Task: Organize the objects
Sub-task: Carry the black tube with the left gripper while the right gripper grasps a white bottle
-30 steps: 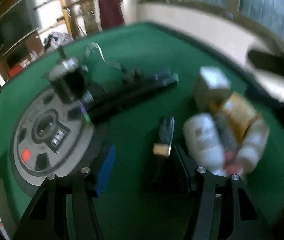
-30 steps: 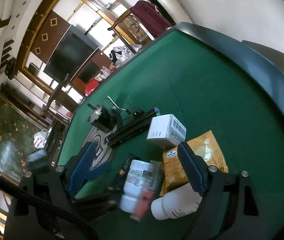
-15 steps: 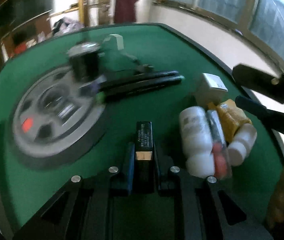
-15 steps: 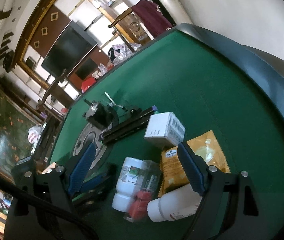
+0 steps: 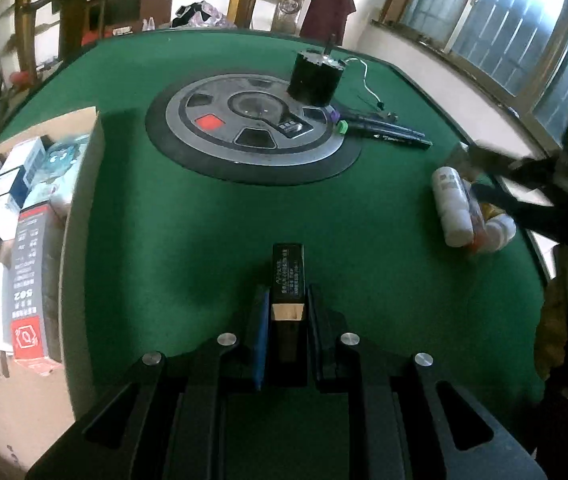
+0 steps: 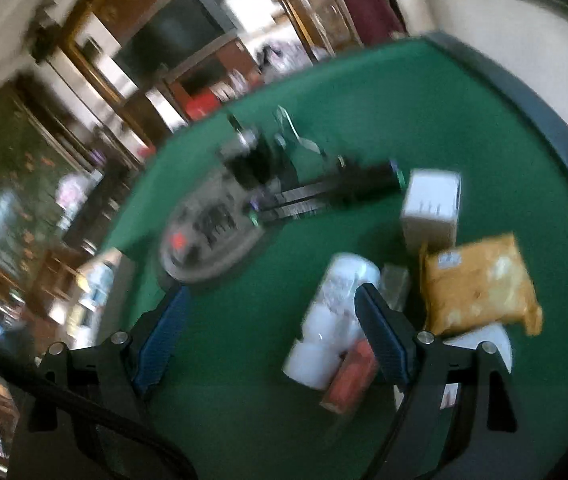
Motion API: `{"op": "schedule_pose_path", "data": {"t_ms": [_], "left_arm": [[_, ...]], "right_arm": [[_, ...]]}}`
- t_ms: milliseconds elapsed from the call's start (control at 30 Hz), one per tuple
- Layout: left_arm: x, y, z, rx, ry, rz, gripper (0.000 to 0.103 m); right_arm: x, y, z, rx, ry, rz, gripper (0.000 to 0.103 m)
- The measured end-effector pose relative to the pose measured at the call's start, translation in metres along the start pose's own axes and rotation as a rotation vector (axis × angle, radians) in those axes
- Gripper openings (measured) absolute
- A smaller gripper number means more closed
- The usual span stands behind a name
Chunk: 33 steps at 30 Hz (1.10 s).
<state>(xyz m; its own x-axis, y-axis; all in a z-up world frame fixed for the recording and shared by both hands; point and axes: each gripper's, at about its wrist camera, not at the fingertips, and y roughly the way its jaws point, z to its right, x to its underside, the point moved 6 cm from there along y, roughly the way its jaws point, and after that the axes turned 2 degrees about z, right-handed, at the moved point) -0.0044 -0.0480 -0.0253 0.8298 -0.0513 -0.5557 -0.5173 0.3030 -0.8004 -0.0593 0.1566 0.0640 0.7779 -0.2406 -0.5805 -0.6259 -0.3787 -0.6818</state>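
At nine o'clock sits the cardboard box [image 5: 84,184] of packages. The left gripper [image 5: 286,320], at six, is clamped on a slim dark box [image 5: 288,280] by its long sides; it looks light, rigid, slightly slick. The right gripper [image 6: 272,332] stands apart over the white bottle [image 6: 336,316].

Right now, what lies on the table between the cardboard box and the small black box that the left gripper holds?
Only bare green felt lies between the cardboard box and the small black box in the left gripper, as the left wrist view shows.
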Motion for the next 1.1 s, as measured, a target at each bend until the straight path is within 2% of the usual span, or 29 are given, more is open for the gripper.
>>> {"op": "schedule_pose_path", "data": {"t_ms": [67, 267, 367, 500, 600, 667, 700, 733, 767, 800, 833, 967, 1100], "left_arm": [[0.002, -0.002, -0.001, 0.011, -0.002, 0.007, 0.014], [0.005, -0.002, 0.001, 0.007, 0.002, 0.035, 0.014], [0.007, -0.004, -0.001, 0.017, -0.011, 0.043, 0.014], [0.007, -0.004, -0.004, 0.041, -0.041, 0.047, 0.015], [0.008, -0.004, -0.004, 0.048, -0.049, 0.049, 0.015], [0.007, -0.004, -0.004, 0.044, -0.045, 0.049, 0.015], [0.007, -0.004, -0.004, 0.039, -0.041, 0.049, 0.015], [0.007, -0.004, -0.004, 0.035, -0.037, 0.050, 0.015], [0.007, -0.004, -0.003, 0.034, -0.037, 0.050, 0.015], [0.007, -0.004, -0.003, 0.039, -0.038, 0.050, 0.015], [0.006, -0.004, -0.003, 0.054, -0.040, 0.049, 0.015], [0.009, -0.007, 0.001, 0.151, -0.061, 0.051, 0.014], [0.006, -0.029, 0.003, 0.191, -0.066, 0.130, 0.014]], "right_arm": [[0.000, 0.001, -0.004, 0.113, -0.043, 0.011, 0.083], [-0.001, 0.021, -0.012, 0.289, -0.108, -0.051, 0.083], [-0.001, 0.034, -0.020, 0.282, -0.142, -0.090, 0.083], [0.010, 0.059, -0.021, 0.208, -0.082, -0.193, 0.080], [0.008, 0.052, -0.021, 0.244, -0.078, -0.161, 0.078], [0.010, 0.055, -0.020, 0.272, -0.098, -0.175, 0.078], [0.012, 0.057, -0.021, 0.298, -0.119, -0.182, 0.074], [0.014, 0.057, -0.026, 0.341, -0.182, -0.168, 0.062], [0.017, 0.059, -0.029, 0.390, -0.232, -0.161, 0.056], [0.020, 0.058, -0.033, 0.406, -0.267, -0.147, 0.042], [0.022, 0.056, -0.037, 0.383, -0.267, -0.143, 0.031], [0.029, 0.048, -0.041, 0.324, -0.219, -0.120, 0.031], [0.038, 0.029, -0.044, 0.209, -0.138, -0.100, 0.031]]}}
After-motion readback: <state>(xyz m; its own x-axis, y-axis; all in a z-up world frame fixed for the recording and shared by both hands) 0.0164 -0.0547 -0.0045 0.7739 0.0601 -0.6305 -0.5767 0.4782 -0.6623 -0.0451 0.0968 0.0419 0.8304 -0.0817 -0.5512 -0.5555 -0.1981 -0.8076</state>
